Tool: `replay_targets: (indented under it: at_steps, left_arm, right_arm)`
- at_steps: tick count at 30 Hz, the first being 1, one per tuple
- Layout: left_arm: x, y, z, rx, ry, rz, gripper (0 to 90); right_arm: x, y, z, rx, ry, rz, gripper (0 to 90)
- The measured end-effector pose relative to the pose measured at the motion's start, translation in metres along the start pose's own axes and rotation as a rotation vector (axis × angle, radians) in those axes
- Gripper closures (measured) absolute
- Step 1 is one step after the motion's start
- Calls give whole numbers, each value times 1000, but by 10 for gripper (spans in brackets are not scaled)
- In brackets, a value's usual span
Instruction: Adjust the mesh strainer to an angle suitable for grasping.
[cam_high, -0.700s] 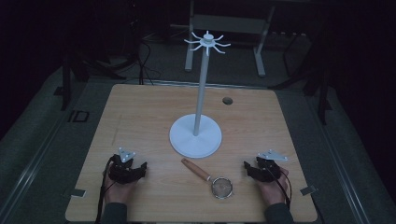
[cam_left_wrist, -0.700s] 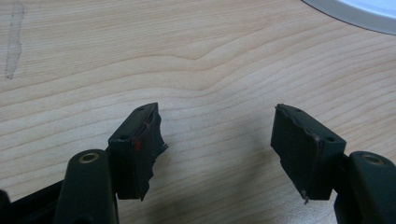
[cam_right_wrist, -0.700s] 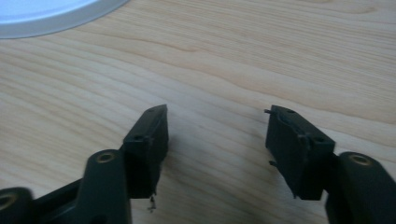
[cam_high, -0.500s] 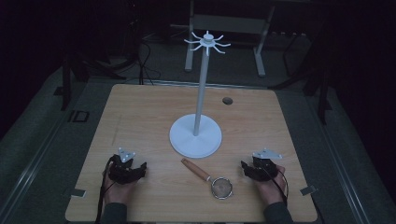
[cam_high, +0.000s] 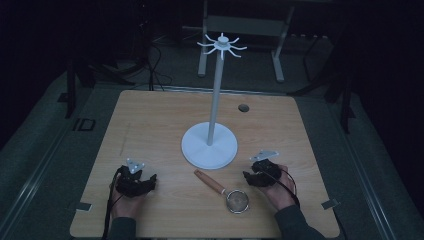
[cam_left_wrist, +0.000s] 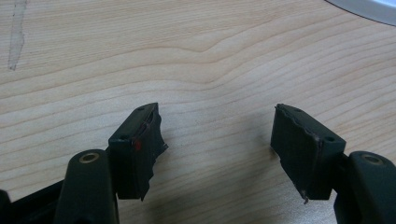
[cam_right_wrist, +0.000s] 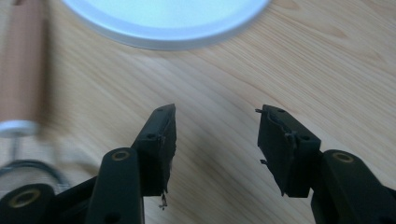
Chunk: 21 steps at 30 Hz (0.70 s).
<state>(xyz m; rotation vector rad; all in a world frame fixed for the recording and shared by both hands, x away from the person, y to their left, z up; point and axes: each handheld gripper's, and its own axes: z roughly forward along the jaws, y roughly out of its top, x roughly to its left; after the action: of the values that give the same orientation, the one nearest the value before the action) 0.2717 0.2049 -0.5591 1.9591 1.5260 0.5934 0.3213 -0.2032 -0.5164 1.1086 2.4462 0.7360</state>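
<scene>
Your left gripper (cam_high: 134, 181) rests low on the near left of the wooden worktop (cam_high: 150, 125), jaws spread with bare wood between them; your right gripper (cam_high: 261, 175) sits at the near right, jaws likewise apart and empty; between your hands lies a small strainer (cam_high: 224, 190) with a wooden handle, just in front of the white stand (cam_high: 210, 145), whose round base stands mid-worktop.
</scene>
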Motion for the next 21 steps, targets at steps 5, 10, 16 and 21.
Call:
replay_targets:
  at_steps: [5, 10, 16, 21]
  left_arm:
    - [1, 0, 1, 8, 0, -5, 335]
    - [2, 0, 1, 8, 0, -7, 334]
    - [2, 0, 1, 4, 2, -16, 334]
    - [3, 0, 1, 6, 1, -20, 332]
  right_arm:
    - [10, 13, 2, 40, 30, -50, 491]
    - [28, 32, 5, 111, 62, -148, 529]
    - [43, 49, 3, 171, 112, -213, 545]
    - [54, 61, 3, 235, 142, -277, 559]
